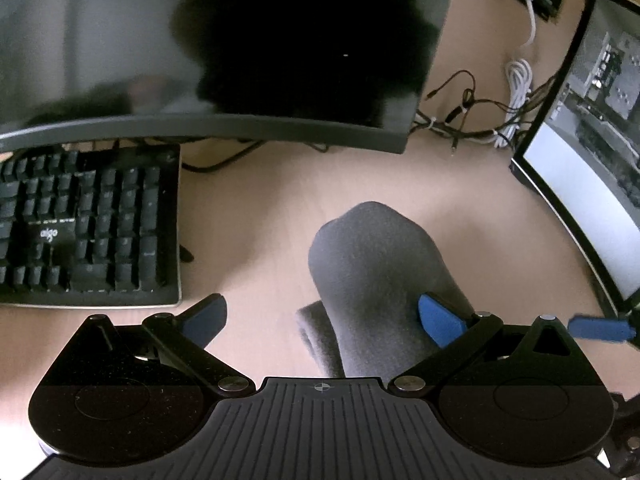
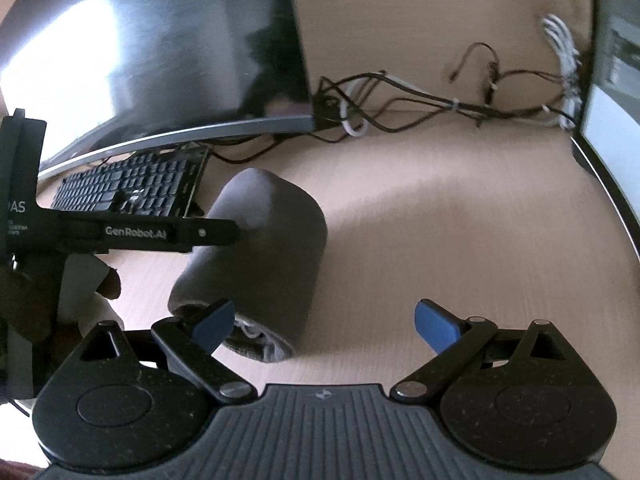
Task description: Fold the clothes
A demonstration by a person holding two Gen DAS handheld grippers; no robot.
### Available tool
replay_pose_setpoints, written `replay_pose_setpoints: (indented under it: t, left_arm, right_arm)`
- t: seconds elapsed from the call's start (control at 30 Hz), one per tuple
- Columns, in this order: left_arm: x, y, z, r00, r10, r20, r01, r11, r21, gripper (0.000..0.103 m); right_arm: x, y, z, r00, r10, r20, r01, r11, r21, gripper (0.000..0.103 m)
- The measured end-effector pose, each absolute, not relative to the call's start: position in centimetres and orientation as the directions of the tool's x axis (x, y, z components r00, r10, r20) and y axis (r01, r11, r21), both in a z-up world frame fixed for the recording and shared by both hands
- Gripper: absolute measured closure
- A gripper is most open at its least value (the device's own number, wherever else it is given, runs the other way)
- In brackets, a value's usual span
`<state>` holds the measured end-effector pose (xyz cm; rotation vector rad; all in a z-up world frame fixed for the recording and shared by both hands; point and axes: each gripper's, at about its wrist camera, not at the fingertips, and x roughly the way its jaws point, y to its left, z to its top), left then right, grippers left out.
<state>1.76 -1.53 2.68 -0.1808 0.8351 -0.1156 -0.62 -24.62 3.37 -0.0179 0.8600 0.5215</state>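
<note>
- The grey sock (image 1: 372, 280) lies on the counter (image 1: 260, 200), between the keyboard (image 1: 88, 224) and the lit screen at the right (image 1: 580, 184), in front of the dark monitor (image 1: 200, 40).
- It already looks doubled or rolled: the far end is a smooth rounded hump, and at the near end a second layer sticks out from under the top one, with the pale looped inside of the knit showing in the right wrist view (image 2: 256, 336).
- My judgement is that the main fold is made; what seems left is to square it up or tuck the near end, and then let go. Whether other clothes wait, the views do not show.
- The left gripper (image 1: 320, 322) has its jaws wide apart. The sock sits between them, with the right blue pad (image 1: 440, 320) touching or just beside its flank and the left pad clear of it, so nothing is clamped.
- The right gripper (image 2: 324, 326) also has its jaws apart and holds nothing; its left pad (image 2: 214, 322) is at the sock's near end, though I cannot tell if it touches.
- The cloth is a soft, matte, thick knit that keeps a plump tube shape, so it may spring open when released.
- The counter is smooth pale wood grain; the pads are hard blue plastic on black linkages.
- Thin black and white cables (image 2: 440, 104) lie tangled at the back.
</note>
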Motion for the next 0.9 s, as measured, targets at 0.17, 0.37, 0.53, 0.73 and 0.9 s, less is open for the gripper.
replay_pose_setpoints:
  t: [0.17, 0.37, 0.53, 0.73, 0.9]
  left_arm:
    - [1.8, -1.2, 2.7, 0.666, -0.206, -0.717, 0.099, 0.977, -0.189, 0.0]
    - [1.9, -0.8, 2.6, 0.661, -0.246, -0.709, 0.153, 0.969, -0.193, 0.0]
    - [2.1, -0.5, 2.4, 0.652, -0.269, -0.709, 0.182, 0.963, -0.198, 0.0]
    - [2.3, 0.6, 2.3, 0.661, -0.258, -0.704, 0.151, 0.966, -0.211, 0.0]
    - [1.8, 0.6, 3.0, 0.675, -0.239, -0.698, 0.136, 0.97, -0.2, 0.0]
  right_arm:
    - [-2.1, -24.0, 3.6, 0.586, 0.382, -0.715, -0.355, 0.914, 0.198, 0.005]
    - [-2.6, -22.9, 4.1, 0.633, 0.352, -0.69, -0.298, 0.933, 0.202, 0.005]
    - [-0.5, -20.0, 2.6, 0.589, 0.35, -0.728, -0.345, 0.924, 0.166, 0.005]
    - [0.3, -18.6, 0.7, 0.572, 0.358, -0.738, -0.352, 0.92, 0.174, 0.001]
    - [0.0, -18.5, 1.1, 0.583, 0.357, -0.73, -0.397, 0.909, 0.127, 0.001]
